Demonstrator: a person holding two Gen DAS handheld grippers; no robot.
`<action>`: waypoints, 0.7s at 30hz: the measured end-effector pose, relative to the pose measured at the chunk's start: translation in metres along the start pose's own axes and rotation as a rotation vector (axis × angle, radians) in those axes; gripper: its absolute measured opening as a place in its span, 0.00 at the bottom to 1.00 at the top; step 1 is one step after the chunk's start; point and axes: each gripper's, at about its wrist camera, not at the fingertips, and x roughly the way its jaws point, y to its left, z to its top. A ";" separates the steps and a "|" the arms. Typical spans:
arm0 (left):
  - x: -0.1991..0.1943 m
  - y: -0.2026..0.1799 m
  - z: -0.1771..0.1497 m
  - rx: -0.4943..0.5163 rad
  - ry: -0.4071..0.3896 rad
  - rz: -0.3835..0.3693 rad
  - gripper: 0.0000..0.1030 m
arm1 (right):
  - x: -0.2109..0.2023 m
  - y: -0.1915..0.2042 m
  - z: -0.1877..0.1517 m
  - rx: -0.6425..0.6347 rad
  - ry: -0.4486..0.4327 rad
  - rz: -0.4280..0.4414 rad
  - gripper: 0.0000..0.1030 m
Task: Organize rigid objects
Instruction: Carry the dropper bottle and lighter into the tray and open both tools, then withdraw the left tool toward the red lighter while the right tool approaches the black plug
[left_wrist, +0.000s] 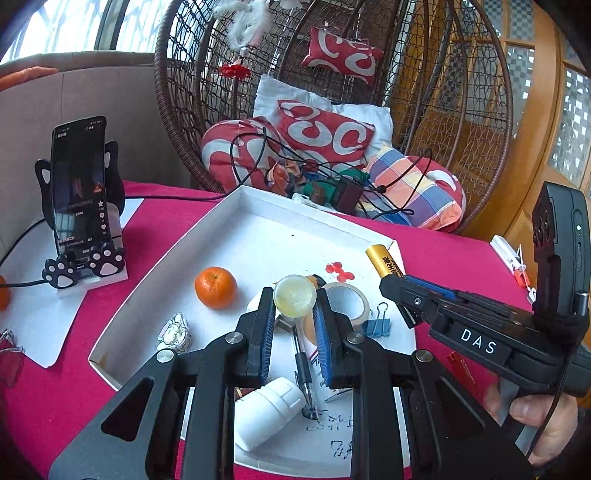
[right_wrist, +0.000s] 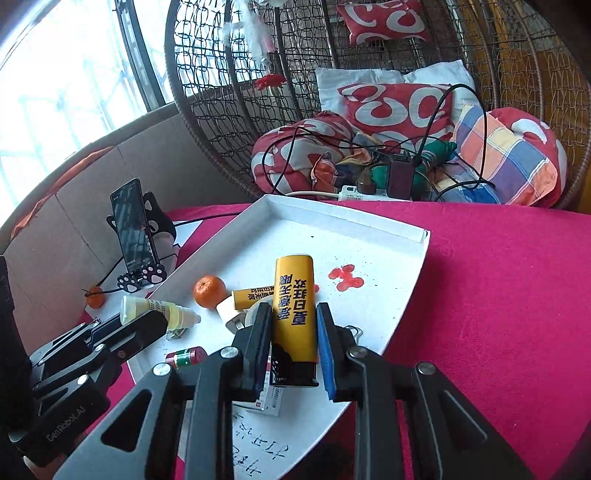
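Note:
My left gripper (left_wrist: 294, 299) is shut on a small pale-yellow dropper bottle (left_wrist: 294, 301), seen end-on over the white tray (left_wrist: 314, 206). In the right wrist view this bottle (right_wrist: 162, 312) lies sideways in the left gripper (right_wrist: 159, 323), at the tray's left edge. My right gripper (right_wrist: 294, 310) is shut on a yellow lighter (right_wrist: 295, 310) with blue print, held above the tray (right_wrist: 351, 218). The left wrist view shows the right gripper (left_wrist: 391, 286) coming in from the right, with the lighter (left_wrist: 384, 260) sticking out past its fingers.
On the tray lie a tangerine (left_wrist: 216, 287), a tape roll (left_wrist: 349, 297), a blue binder clip (left_wrist: 376, 325), a pen (left_wrist: 304, 373), a white plastic piece (left_wrist: 267, 410), a second yellow lighter (right_wrist: 253, 295) and a battery (right_wrist: 186, 357). A phone on a stand (left_wrist: 79, 188) is left; a wicker chair stands behind.

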 end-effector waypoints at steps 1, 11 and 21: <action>0.004 0.003 0.000 -0.011 0.008 0.004 0.19 | 0.004 0.001 0.000 0.005 -0.001 -0.006 0.22; 0.007 0.008 -0.003 -0.043 -0.016 0.112 0.80 | 0.006 0.011 -0.007 0.015 -0.048 -0.041 0.34; -0.016 0.018 -0.017 -0.096 -0.073 0.214 1.00 | -0.045 -0.015 -0.023 0.091 -0.194 -0.150 1.00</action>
